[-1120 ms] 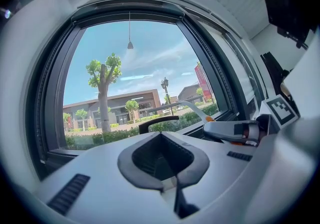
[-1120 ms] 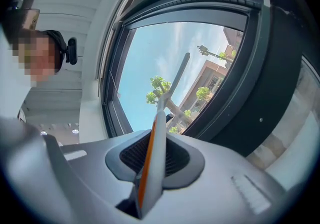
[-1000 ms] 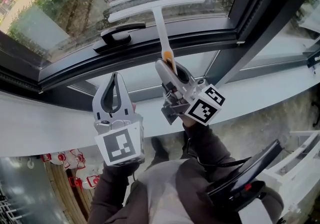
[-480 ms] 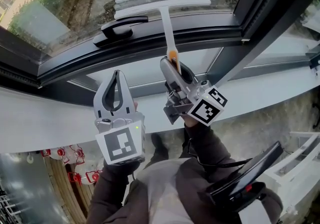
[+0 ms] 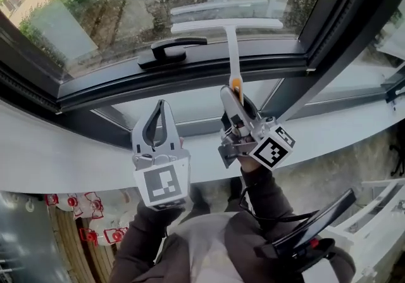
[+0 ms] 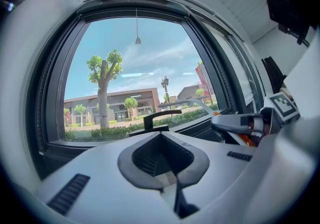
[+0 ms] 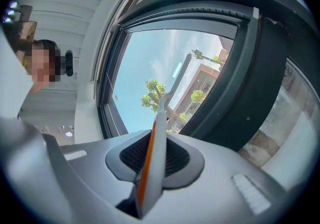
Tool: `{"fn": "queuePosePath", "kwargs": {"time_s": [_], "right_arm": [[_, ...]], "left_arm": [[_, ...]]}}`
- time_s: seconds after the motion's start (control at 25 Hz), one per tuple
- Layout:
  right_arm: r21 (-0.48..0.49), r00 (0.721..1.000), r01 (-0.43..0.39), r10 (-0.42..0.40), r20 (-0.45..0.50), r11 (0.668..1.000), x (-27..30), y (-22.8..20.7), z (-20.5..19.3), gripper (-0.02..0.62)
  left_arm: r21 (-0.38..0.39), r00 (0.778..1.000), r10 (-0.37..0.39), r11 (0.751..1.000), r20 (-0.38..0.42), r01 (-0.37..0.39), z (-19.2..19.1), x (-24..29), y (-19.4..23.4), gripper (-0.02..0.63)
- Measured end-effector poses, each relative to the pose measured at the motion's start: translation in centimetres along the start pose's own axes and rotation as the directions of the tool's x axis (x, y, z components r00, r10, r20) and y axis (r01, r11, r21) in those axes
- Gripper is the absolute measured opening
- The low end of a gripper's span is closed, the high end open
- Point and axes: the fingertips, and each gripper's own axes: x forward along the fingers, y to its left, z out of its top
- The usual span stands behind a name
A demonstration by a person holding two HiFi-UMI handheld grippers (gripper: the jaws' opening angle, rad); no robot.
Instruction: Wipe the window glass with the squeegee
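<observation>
A white squeegee (image 5: 231, 41) with an orange stripe on its handle stands up from my right gripper (image 5: 235, 95), which is shut on the handle (image 7: 155, 153). Its crossbar blade (image 5: 226, 24) rests against the window glass (image 5: 114, 9), just above the bottom frame. My left gripper (image 5: 159, 113) hangs lower and to the left, shut with nothing in it, its jaws pointing at the frame. In the left gripper view the left gripper (image 6: 172, 168) faces the pane, with the right gripper (image 6: 240, 123) at the right edge.
A black window handle (image 5: 172, 49) lies on the dark lower frame (image 5: 190, 73), left of the squeegee. A thick dark mullion (image 5: 329, 35) rises at the right. A white sill (image 5: 57, 155) runs below the frame.
The squeegee and my right gripper have shifted right along the glass, away from the window handle. My left gripper has drifted slightly right as well and stays shut.
</observation>
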Motion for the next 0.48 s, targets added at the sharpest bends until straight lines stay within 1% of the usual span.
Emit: {"fn": "queuePosePath", "kwargs": {"time_s": [0.24, 0.36, 0.48], "right_arm": [[-0.064, 0.999, 0.021, -0.019, 0.037, 0.998, 1.4, 3.4, 0.1, 0.057], [-0.090, 0.998, -0.004, 0.009, 0.055, 0.996, 2.8, 6.1, 0.4, 0.057], [-0.105, 0.996, -0.055, 0.061, 0.060, 0.993, 4.9, 8.8, 0.6, 0.057]], "left_arm": [[-0.023, 0.999, -0.038, 0.999, 0.017, 0.039, 0.3, -1.1, 3.0, 0.000], [-0.022, 0.999, -0.039, 0.999, 0.032, 0.039, 1.2, -1.9, 4.7, 0.000], [-0.027, 0.999, -0.012, 1.000, 0.049, 0.014, 2.0, -2.2, 6.5, 0.000]]}}
